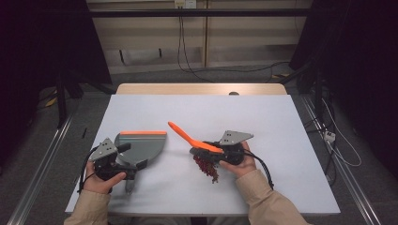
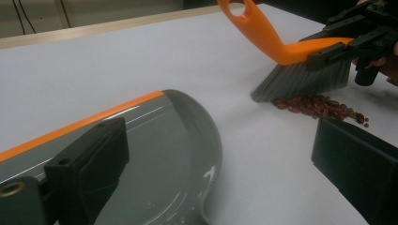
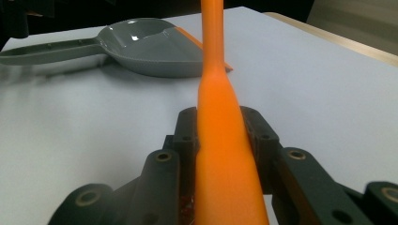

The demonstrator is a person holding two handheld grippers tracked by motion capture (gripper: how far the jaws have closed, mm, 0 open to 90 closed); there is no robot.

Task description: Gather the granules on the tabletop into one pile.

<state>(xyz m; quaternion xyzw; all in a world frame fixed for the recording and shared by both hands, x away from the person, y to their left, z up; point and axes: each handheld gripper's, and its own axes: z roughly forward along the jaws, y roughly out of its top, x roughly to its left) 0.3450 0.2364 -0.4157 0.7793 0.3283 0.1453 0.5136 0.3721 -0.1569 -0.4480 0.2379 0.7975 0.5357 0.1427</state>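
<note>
A person at a white table works two handheld grippers. The right gripper is clamped on the orange handle of a hand brush, its grey bristles resting on the tabletop just beside a small pile of red beans near the table's near edge. To the left lies a grey dustpan with an orange lip on its far side. The left gripper is at the dustpan's handle end with its jaws standing apart, one over the pan, the other over bare table.
</note>
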